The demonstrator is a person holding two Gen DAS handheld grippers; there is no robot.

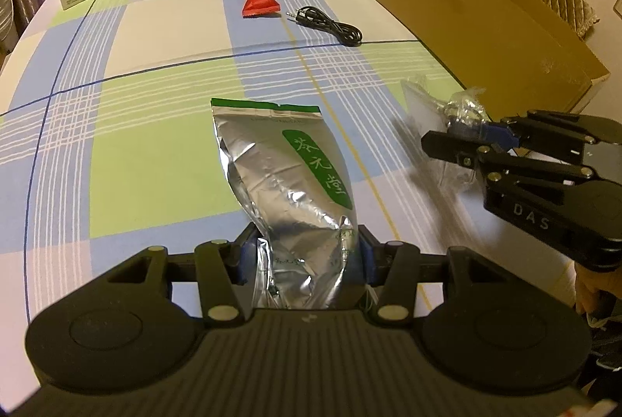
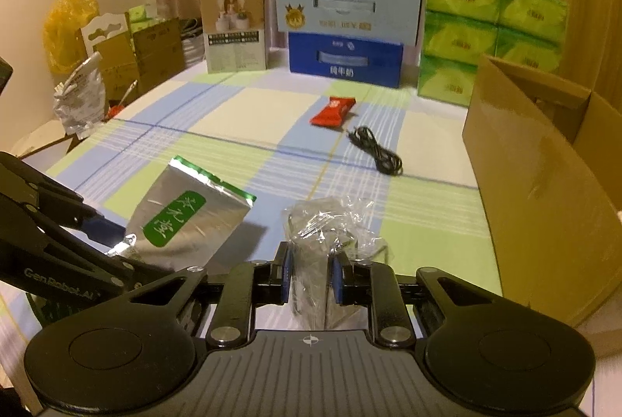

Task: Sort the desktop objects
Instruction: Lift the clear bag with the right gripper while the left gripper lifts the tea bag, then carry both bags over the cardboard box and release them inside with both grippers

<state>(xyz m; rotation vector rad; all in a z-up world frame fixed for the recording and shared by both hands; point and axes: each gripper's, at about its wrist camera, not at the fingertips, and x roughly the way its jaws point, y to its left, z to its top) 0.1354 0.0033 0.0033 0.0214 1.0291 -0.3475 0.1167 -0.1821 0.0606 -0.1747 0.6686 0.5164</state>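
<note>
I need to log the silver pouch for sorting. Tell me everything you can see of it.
The silver foil pouch looks like crinkled metallic film with a green strip along its sealed top edge and a green oval label bearing white characters. It seems partly filled and creased. The left gripper is shut on its lower end, its jaws pinching the foil, so the top points away over the checked tablecloth.

The pouch [image 1: 287,183] is crinkled, shiny silver foil. The clear plastic bag [image 2: 330,222] looks glossy and wrinkled. A matt checked cloth [image 1: 155,86] covers the surface. The open box [image 1: 486,20] is plain brown cardboard; the red wrapper [image 1: 259,0] gleams.
</note>
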